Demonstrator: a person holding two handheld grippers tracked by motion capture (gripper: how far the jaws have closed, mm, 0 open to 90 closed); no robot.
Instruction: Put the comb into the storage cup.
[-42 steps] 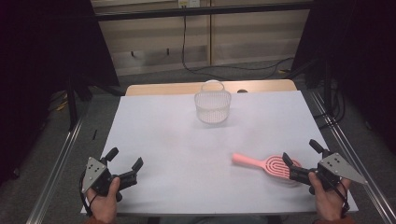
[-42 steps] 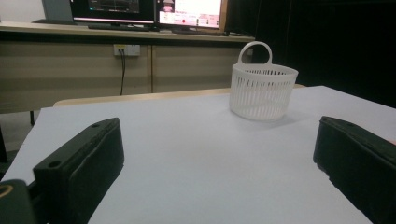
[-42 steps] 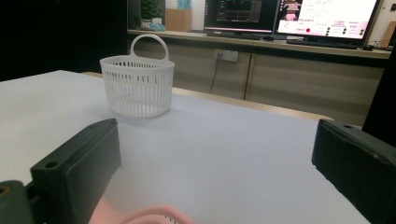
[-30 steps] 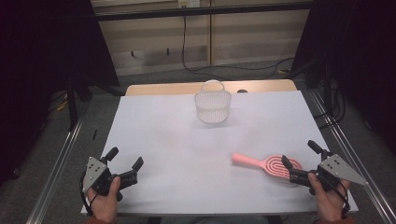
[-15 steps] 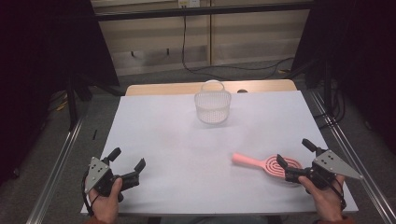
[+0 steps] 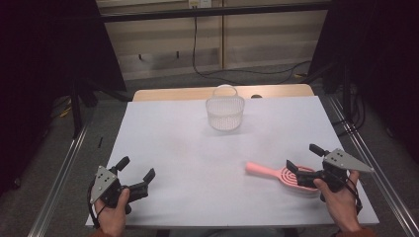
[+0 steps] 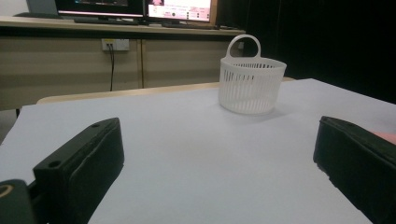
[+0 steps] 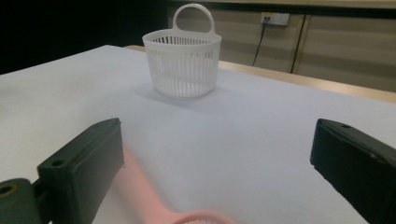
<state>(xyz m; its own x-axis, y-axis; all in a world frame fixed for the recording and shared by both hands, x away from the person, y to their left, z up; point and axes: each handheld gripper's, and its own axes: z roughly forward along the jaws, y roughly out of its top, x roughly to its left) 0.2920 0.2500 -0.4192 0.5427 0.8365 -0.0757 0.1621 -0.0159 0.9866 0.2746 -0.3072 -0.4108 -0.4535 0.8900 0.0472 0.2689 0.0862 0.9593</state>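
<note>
One pink brush point(image 6: 281, 174) under right claw point(image 6: 303, 164)

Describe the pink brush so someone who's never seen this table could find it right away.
Start at the white table and go to its near right corner, where the right tongs stand open over it. The pink brush lies flat there, handle pointing toward the table's middle. It is the one pink item; the basket is white.

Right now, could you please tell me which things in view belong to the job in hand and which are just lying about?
In the job:
pink brush, between the open fingers of the right gripper

Lying about:
white basket
left gripper, open over bare table
</note>
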